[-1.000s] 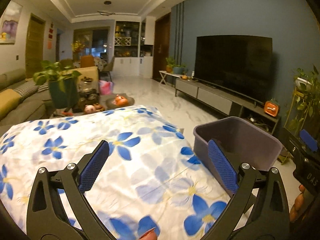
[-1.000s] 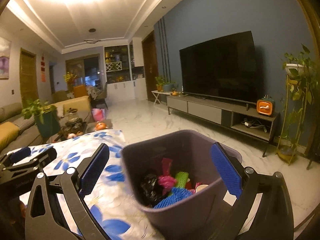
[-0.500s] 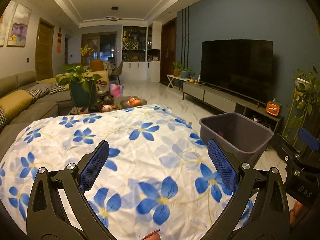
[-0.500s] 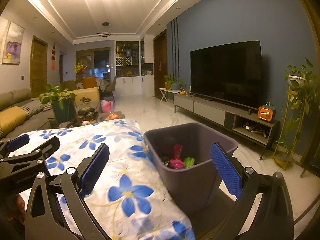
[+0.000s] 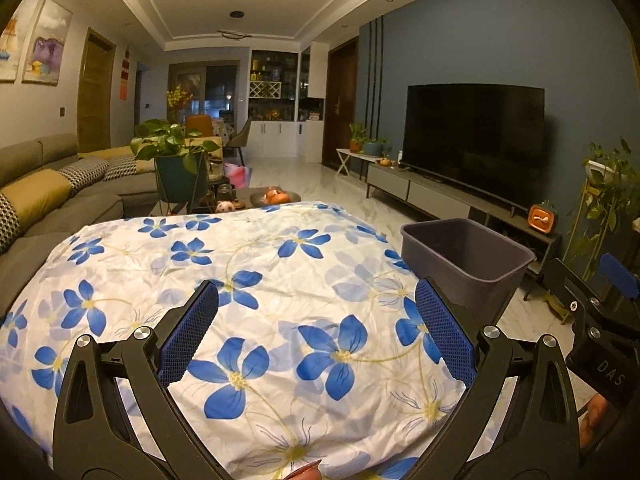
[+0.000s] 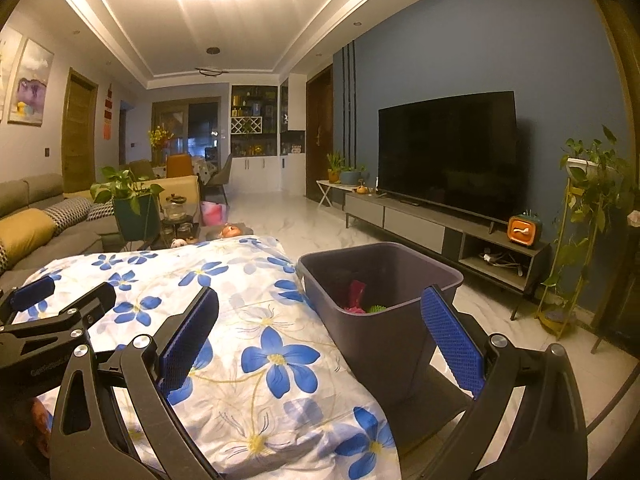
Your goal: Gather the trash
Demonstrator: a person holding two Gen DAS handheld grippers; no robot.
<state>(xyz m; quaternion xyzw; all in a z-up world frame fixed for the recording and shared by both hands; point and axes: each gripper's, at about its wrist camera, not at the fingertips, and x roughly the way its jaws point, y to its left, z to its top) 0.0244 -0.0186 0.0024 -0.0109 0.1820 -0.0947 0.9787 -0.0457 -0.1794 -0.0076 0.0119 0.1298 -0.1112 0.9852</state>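
A grey plastic bin (image 6: 380,304) stands on the floor at the right edge of a table covered by a white cloth with blue flowers (image 5: 256,280). Pink and green trash (image 6: 360,300) lies inside the bin. The bin also shows in the left wrist view (image 5: 468,260), its contents hidden by the wall. My left gripper (image 5: 316,336) is open and empty above the cloth. My right gripper (image 6: 320,336) is open and empty, held back from the bin's near left corner. No trash shows on the cloth.
A grey sofa (image 5: 48,200) runs along the left. A potted plant (image 5: 180,168) and a tray of small items (image 5: 276,198) stand beyond the table. A TV cabinet (image 6: 440,224) lines the right wall. A plant stand (image 6: 580,240) is at far right.
Both grippers have pulled back and risen away from the bin. The bin looks smaller and farther, and more of the flowered cloth shows. Both stay open and empty.
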